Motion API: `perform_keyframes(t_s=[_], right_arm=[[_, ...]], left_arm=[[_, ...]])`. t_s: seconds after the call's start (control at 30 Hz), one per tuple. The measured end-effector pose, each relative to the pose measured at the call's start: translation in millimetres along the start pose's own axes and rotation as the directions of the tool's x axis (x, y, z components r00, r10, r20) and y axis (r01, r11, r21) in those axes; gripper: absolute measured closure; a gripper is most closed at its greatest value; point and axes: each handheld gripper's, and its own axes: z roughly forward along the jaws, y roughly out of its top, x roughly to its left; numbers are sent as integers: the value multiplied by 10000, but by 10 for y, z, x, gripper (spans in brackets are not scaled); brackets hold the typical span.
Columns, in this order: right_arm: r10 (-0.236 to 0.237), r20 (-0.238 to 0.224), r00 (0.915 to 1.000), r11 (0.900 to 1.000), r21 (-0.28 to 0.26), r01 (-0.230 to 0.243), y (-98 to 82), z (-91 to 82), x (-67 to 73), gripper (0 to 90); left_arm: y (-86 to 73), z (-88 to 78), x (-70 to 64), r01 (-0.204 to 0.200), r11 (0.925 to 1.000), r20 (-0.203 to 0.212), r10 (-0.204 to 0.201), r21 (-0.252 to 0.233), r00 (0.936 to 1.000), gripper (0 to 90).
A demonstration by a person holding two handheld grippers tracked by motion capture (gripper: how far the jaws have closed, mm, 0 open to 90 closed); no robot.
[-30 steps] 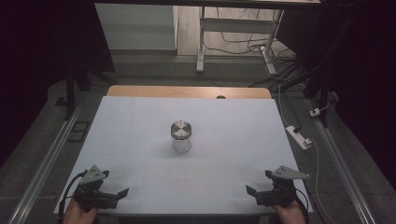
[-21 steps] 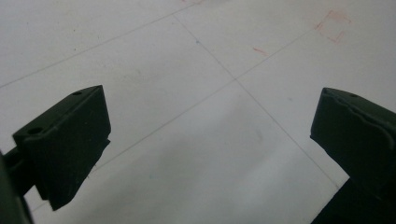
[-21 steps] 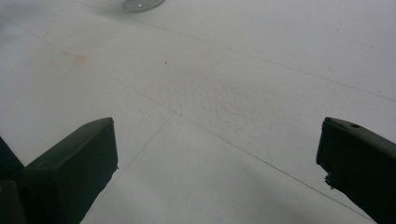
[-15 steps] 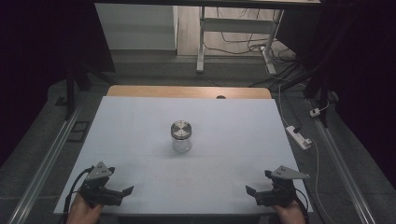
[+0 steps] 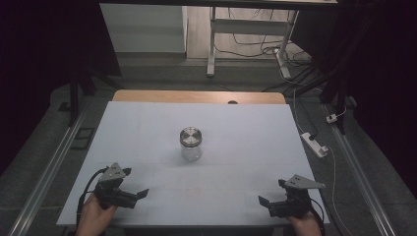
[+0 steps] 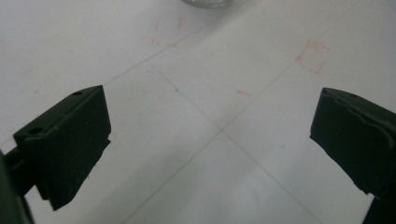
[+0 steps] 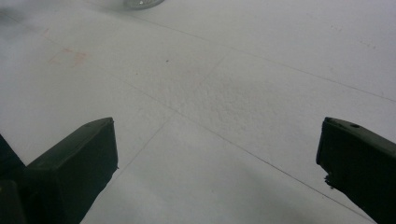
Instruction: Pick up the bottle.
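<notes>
A clear glass jar (image 5: 191,144) with a silver metal lid stands upright at the middle of the white table (image 5: 246,128). My left gripper (image 5: 136,183) rests near the front left corner, held by a hand, its jaws wide apart and empty. My right gripper (image 5: 271,192) sits near the front right corner, also open and empty. Both point inward toward the jar, well short of it. In the left gripper view the jar's base (image 6: 206,2) peeks in at the top edge beyond the gripper (image 6: 210,154). The right gripper view catches the jar's base (image 7: 143,3) at the top left, far past the gripper (image 7: 217,163).
Faint red pen marks (image 6: 314,55) and thin seam lines cross the table top. A wooden strip (image 5: 196,96) runs along the far edge. On the floor to the right lies a white power strip (image 5: 314,143) with cables. Metal rails flank the table.
My left gripper has shifted a little to the right and forward along the front edge. The right gripper and the jar have stayed put.
</notes>
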Motion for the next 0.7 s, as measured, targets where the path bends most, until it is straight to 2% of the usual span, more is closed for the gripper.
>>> perform_keyframes(t_s=[0.17, 0.5, 0.63, 0.7], right_arm=[[-12, -10, 10000, 10000, -5, 12, 0, 0, 0, 0], [-27, -13, 10000, 10000, 17, 27, 0, 1, 3, 0], [-18, -7, 10000, 10000, 17, 18, 0, 4, 4, 0], [-19, -11, 10000, 10000, 18, 19, 0, 4, 3, 0]], left_arm=[[102, 138, 1, -217, 9996, 185, 214, 162, 9996, 0], [351, 379, 41, -179, 9998, 386, 176, 68, 9991, 0], [453, 501, 59, -453, 9986, 426, 440, 283, 9981, 0], [499, 556, 65, -424, 9987, 537, 408, 287, 9977, 0]])
